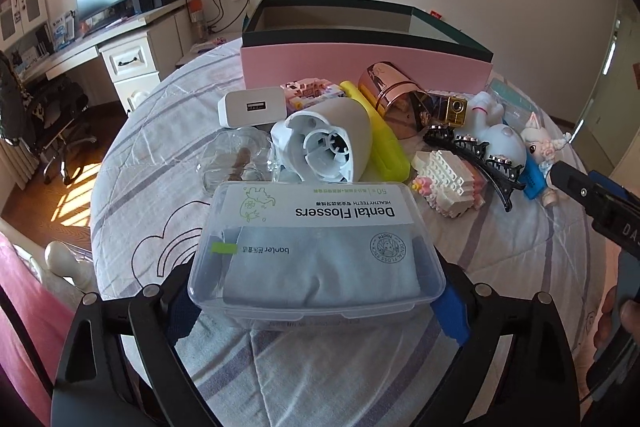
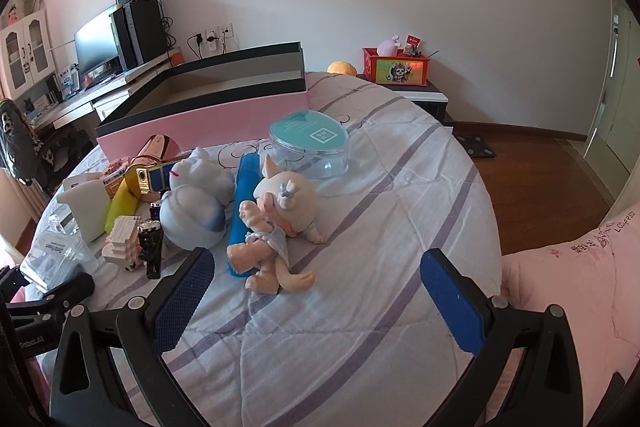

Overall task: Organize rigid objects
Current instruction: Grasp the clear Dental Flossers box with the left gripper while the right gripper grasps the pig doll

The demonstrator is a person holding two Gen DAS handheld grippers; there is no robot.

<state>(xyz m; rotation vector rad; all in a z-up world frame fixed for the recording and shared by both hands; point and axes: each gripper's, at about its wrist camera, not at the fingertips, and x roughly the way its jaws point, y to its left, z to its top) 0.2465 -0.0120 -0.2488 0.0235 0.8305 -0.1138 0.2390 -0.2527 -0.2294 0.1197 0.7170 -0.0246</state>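
The left tongs (image 1: 316, 311) point steeply down over the bed (image 1: 500, 251), their arms spread wide on either side of a clear dental flosser box (image 1: 316, 247). The blue pads sit at the box's two near corners, but whether they press on it cannot be told. The right tongs (image 2: 316, 299) also tilt down, spread wide with nothing between them, just short of a pig-like doll (image 2: 276, 223) lying on its side. The clutter lies in a band across the striped bed cover, in front of the open pink storage box (image 1: 360, 63). Beyond the flosser box lies a white plastic housing (image 1: 324, 143). Bare bed cover lies to the right of the doll, up to the bed's rounded edge (image 2: 492, 227).
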